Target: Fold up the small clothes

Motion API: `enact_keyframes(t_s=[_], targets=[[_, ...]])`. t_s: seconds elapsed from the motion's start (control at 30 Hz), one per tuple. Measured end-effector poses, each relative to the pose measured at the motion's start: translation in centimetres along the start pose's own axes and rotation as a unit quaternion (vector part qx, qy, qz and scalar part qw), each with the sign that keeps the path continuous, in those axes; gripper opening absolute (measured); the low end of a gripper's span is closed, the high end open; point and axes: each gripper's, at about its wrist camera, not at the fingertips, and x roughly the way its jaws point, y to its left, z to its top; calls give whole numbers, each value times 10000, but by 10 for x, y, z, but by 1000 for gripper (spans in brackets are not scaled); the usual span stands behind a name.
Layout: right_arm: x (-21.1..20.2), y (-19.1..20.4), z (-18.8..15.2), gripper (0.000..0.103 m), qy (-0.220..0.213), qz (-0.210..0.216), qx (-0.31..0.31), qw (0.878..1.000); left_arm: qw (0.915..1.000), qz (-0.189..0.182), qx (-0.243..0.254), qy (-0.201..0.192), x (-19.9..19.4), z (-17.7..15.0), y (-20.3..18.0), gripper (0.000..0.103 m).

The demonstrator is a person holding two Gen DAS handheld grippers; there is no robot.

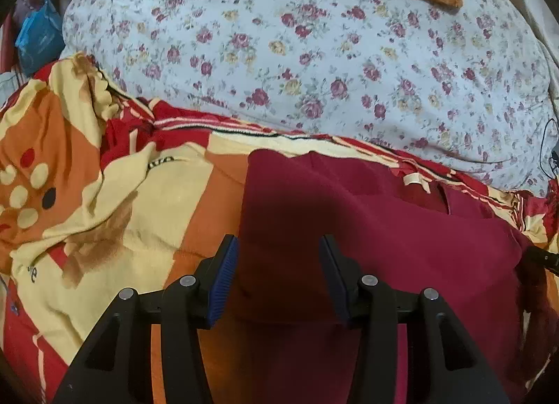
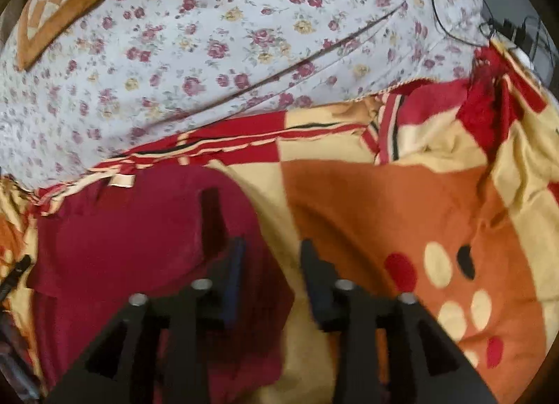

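Bedding in orange and cream checks [image 1: 115, 194] carries a limp, light maroon garment [image 1: 367, 229] beneath the released left gripper [image 1: 278, 247] and right gripper [image 2: 272, 250], best pinched at its edges.

Motion blur softens the whole right wrist view, smearing the right tongs [image 2: 272, 247] and the maroon garment [image 2: 122, 247], whose lower end runs off the frame at 6 o'clock. In the left wrist view, the left tongs [image 1: 278, 243] cover part of the garment [image 1: 384, 229]. A blue object [image 1: 36, 34] at 10 o'clock stays too indistinct to identify.
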Motion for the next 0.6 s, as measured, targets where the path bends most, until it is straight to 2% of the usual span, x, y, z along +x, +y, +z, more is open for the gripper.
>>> enact_keyframes(t_s=[0.2,0.37,0.47,0.6], targets=[[-29,56,-6,40,-322,311,-779,9960,9999,100,14,37,2,0,2,37],[-3,102,-8,41,-86,530,-1349,9894,9994,262,51,234,13,-4,4,37],[27,106,-7,41,229,361,-1329,9902,9992,282,18,288,17,-4,6,37],[60,91,-6,41,435,-245,-1210,9914,9989,294,22,355,21,-4,6,37]])
